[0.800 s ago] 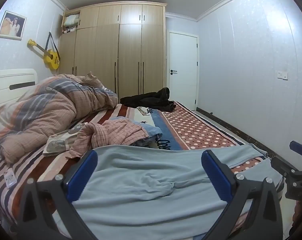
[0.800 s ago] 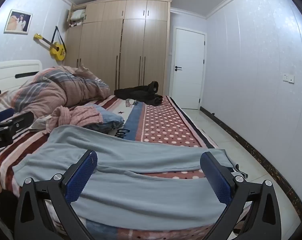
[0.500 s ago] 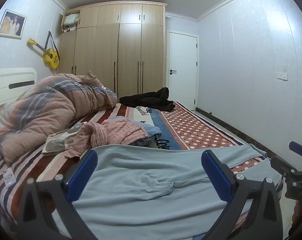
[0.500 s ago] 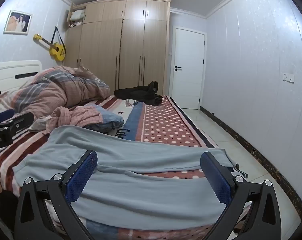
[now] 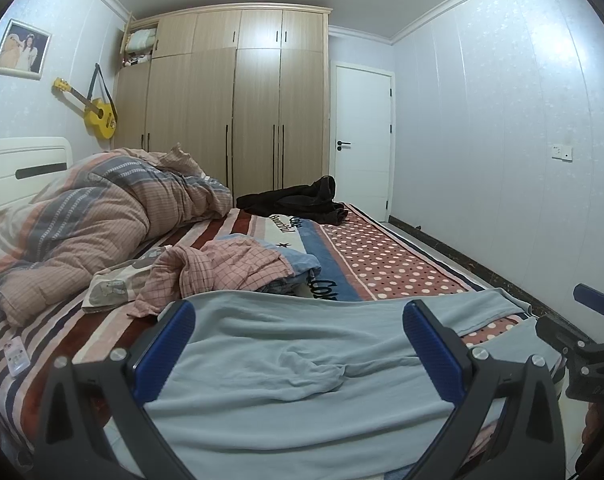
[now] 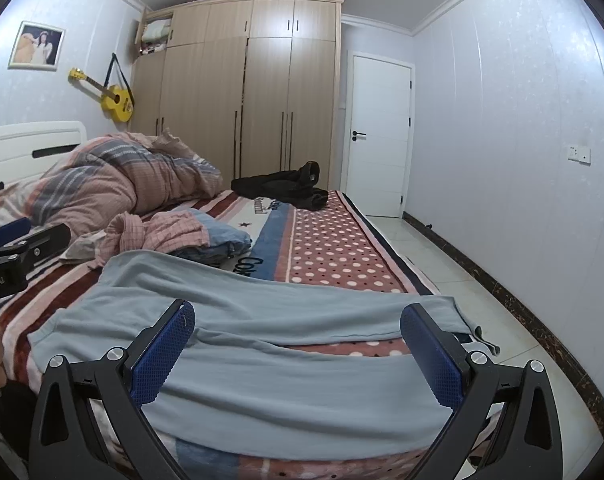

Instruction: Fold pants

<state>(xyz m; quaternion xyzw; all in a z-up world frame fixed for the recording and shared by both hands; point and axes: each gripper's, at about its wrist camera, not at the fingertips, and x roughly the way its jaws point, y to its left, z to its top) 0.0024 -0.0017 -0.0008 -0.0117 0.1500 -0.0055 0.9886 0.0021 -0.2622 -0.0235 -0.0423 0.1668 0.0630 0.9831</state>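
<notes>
Light blue pants (image 5: 302, 376) lie spread flat across the near end of the bed, waist to the left and two legs running right, as seen in the right wrist view (image 6: 286, 360). My left gripper (image 5: 300, 340) is open and empty, hovering over the waist and crotch area. My right gripper (image 6: 298, 344) is open and empty over the two legs, which part near the bed's right edge. Each gripper shows at the edge of the other's view: the right gripper (image 5: 589, 344) and the left gripper (image 6: 14, 252).
A pile of pink checked and blue clothes (image 5: 226, 268) lies just beyond the pants. A bunched quilt (image 5: 86, 216) fills the left, black clothing (image 5: 298, 200) lies at the far end. The bed edge and tiled floor (image 6: 461, 280) are to the right.
</notes>
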